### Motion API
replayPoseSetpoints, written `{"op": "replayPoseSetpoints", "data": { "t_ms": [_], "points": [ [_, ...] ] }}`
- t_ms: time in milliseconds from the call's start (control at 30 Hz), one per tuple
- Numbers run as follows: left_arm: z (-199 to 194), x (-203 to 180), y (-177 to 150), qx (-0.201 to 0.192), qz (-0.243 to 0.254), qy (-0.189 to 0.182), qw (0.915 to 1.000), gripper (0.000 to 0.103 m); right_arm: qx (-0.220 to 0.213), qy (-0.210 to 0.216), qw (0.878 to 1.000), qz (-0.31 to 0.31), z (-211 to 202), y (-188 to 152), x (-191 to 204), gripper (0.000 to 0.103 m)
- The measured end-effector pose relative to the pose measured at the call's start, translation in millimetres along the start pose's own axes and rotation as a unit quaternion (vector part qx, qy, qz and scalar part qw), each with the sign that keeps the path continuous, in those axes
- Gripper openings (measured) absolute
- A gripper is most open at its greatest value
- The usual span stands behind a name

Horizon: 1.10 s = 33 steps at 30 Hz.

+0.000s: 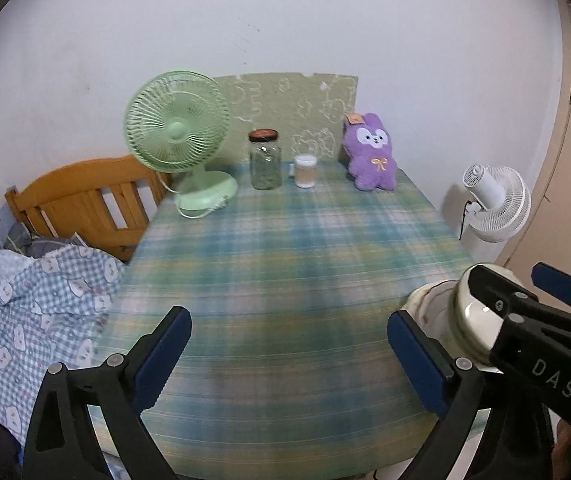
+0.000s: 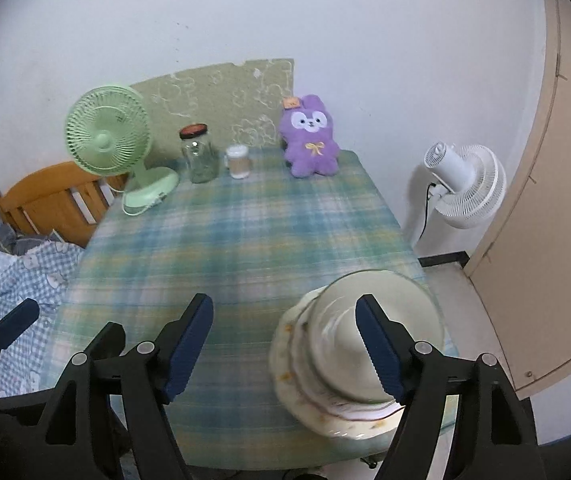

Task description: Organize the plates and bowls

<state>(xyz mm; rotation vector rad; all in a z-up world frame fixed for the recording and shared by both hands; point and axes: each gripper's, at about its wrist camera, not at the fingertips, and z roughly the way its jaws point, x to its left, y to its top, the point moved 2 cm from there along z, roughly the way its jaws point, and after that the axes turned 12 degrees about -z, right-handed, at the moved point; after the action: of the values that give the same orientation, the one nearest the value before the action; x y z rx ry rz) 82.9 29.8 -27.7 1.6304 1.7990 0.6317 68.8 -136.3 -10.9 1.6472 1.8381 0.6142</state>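
Observation:
A stack of cream plates (image 2: 309, 400) with a glass bowl (image 2: 381, 304) on top sits at the near right corner of the plaid-covered table (image 2: 237, 248). My right gripper (image 2: 285, 352) is open and empty, its right finger over the stack and its left finger over bare cloth. My left gripper (image 1: 289, 360) is open and empty above the table's near middle. In the left wrist view the stack (image 1: 437, 312) shows partly behind the right gripper (image 1: 525, 292).
A green desk fan (image 1: 177, 140), a glass jar (image 1: 265, 160), a cup (image 1: 305, 170) and a purple plush toy (image 1: 371, 152) stand along the far edge. A white floor fan (image 2: 465, 184) is right of the table. A wooden bed with checked bedding (image 1: 37, 300) is left.

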Motion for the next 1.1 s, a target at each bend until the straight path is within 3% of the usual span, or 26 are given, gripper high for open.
{"op": "replayPoseSetpoints", "data": {
  "t_ms": [300,733,1100],
  "points": [
    [-15,49,-13,-0.026,0.003,0.004,0.9996,0.1,-0.039,-0.021,0.999,-0.001,-21,-18,49,0.083],
    [-23,56,-56,-0.061,-0.022,0.026,0.9976,0.102,-0.063,-0.011,0.998,-0.008,-19,-57,41,0.088],
    [-21,59,-55,-0.071,-0.038,0.019,0.9966,0.102,-0.079,-0.009,0.997,-0.02,-16,-70,41,0.088]
  ]
}}
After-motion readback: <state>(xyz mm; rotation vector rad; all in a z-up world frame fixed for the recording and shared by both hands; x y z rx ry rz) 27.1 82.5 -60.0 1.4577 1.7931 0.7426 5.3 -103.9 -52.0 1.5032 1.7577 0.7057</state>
